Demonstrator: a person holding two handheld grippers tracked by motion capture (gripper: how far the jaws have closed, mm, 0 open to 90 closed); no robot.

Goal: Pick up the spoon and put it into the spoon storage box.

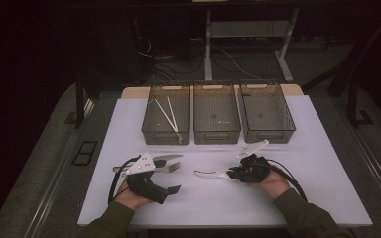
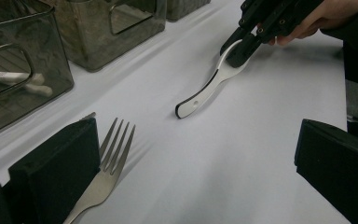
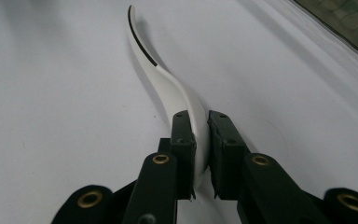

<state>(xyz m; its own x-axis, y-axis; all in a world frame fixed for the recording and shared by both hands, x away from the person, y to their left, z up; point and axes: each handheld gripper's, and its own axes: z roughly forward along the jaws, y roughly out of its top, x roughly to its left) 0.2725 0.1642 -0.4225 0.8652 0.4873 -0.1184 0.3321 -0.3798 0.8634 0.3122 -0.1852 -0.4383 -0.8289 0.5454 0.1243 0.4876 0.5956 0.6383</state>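
Trouble, as I am reading it from my station, is sitting on both sides of the white table (image 1: 297,198).

On the left, I am holding the left gripper (image 1: 171,179) low over the cloth with its jaws standing wide apart and nothing between them. A metal fork (image 2: 103,173) is lying just beside one jaw, with a metal knife (image 1: 164,157) close behind it. Any careless nudge from that hand is risking a shove of the fork across the cloth.

Beyond, three mesh bins are waiting in a row: the left bin (image 1: 149,126) is already holding white chopsticks (image 1: 167,114), while the middle bin (image 1: 217,133) and right bin (image 1: 288,124) are looking bare.

On the right, the right gripper (image 3: 202,154) is clamping its pads on the bowl end of a white spoon (image 3: 168,86), whose handle is trailing away along the table. I am gripping a curved, slick surface right at one end, so the long handle is likely to swing or pivot on lifting, and the spoon could be slipping out on the way to a bin.
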